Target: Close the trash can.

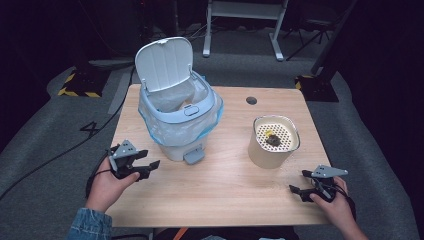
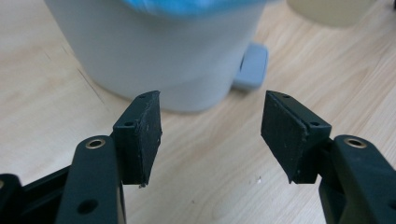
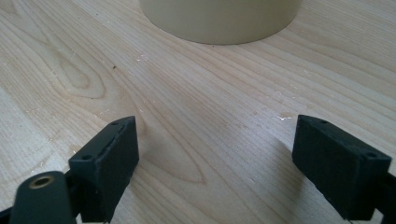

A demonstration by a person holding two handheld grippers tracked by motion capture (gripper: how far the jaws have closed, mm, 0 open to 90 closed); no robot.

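Note:
A small white pedal bin (image 1: pixel 176 116) with a blue liner stands at the table's left middle, its lid (image 1: pixel 164 63) raised. A grey pedal (image 1: pixel 194 155) juts from its base, also seen in the left gripper view as the pedal (image 2: pixel 251 66). A cream round container (image 1: pixel 273 141) with a perforated insert holding a dark scrap (image 1: pixel 273 140) stands to the right. My left gripper (image 1: pixel 149 169) is open, just left of the bin's base (image 2: pixel 159 60). My right gripper (image 1: pixel 299 183) is open near the front right edge, pointed at the container's base (image 3: pixel 219 21).
The wooden table (image 1: pixel 220 195) has a round cable hole (image 1: pixel 251 100) at the back right. Bare wood lies between the two grippers along the front. Grey carpet, cables and a desk frame (image 1: pixel 245 25) surround the table.

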